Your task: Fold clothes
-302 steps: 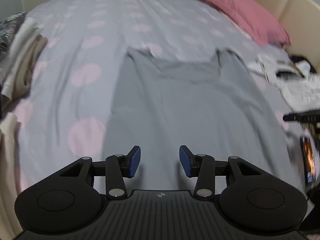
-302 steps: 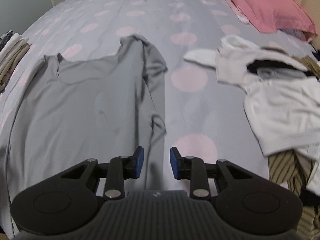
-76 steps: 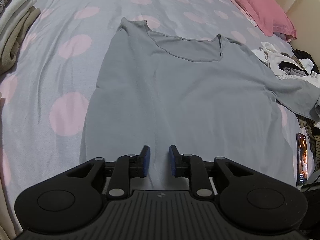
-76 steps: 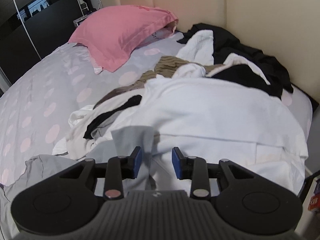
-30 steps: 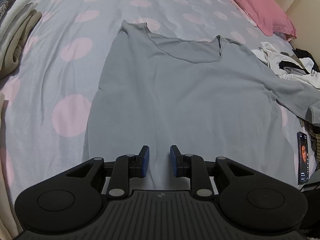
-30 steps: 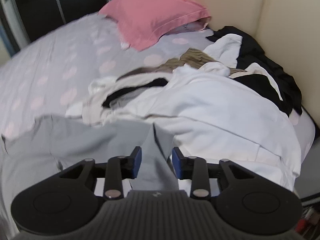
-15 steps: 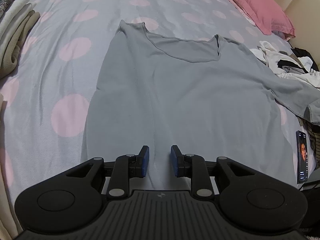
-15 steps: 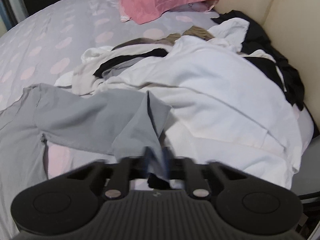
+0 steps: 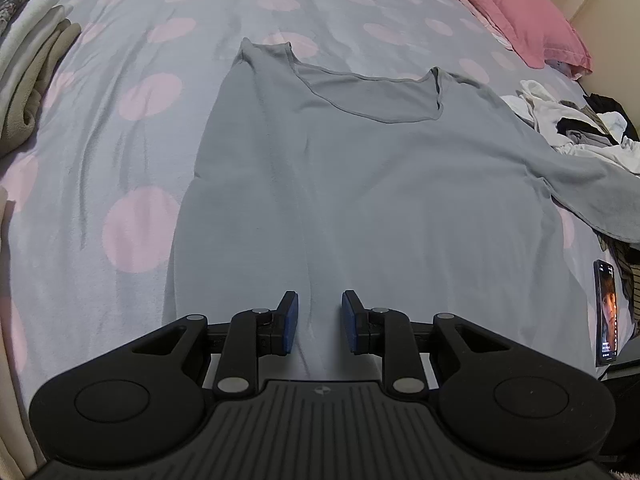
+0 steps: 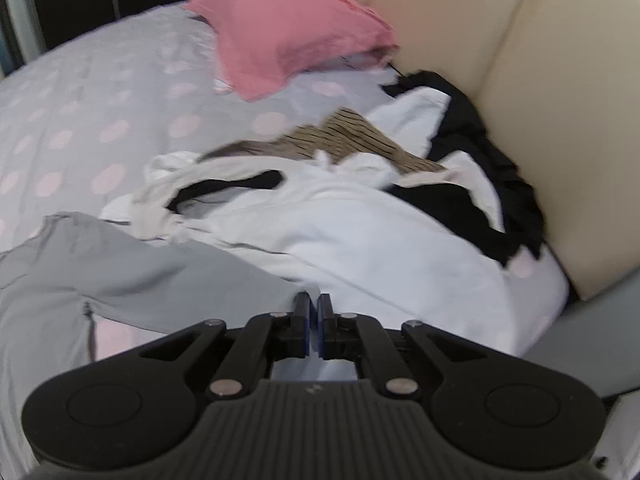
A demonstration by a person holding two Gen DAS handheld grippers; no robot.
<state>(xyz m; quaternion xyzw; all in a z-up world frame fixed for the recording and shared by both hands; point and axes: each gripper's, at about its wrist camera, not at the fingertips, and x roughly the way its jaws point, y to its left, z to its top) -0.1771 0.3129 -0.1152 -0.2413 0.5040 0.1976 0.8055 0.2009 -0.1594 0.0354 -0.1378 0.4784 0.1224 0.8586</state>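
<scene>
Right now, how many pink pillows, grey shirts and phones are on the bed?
pink pillow: 1
grey shirt: 1
phone: 1
Total: 3

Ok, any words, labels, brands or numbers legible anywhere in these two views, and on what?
None readable.
Phone at the bed's edge: lit screen shows a picture and small marks, too small to read.
Left claw body: a small round emblem, no letters legible.
</scene>
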